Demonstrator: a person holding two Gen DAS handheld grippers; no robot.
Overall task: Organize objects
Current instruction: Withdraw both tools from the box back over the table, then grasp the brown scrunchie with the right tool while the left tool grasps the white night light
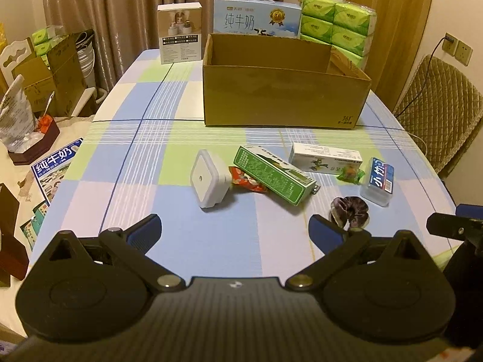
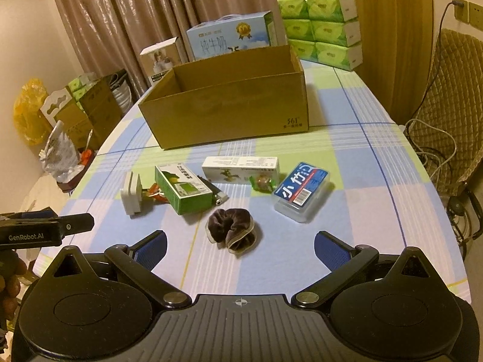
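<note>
An open cardboard box stands at the middle of the checked table. In front of it lie a white square plug, a red snack wrapper, a green box, a white medicine box, a green candy, a clear toothpick case with a blue label and a dark scrunchie. My left gripper is open and empty, short of the plug. My right gripper is open and empty, just before the scrunchie.
Behind the cardboard box stand a blue milk carton, stacked green tissue packs and a small white product box. A padded chair is at the right. Boxes and bags crowd the left side.
</note>
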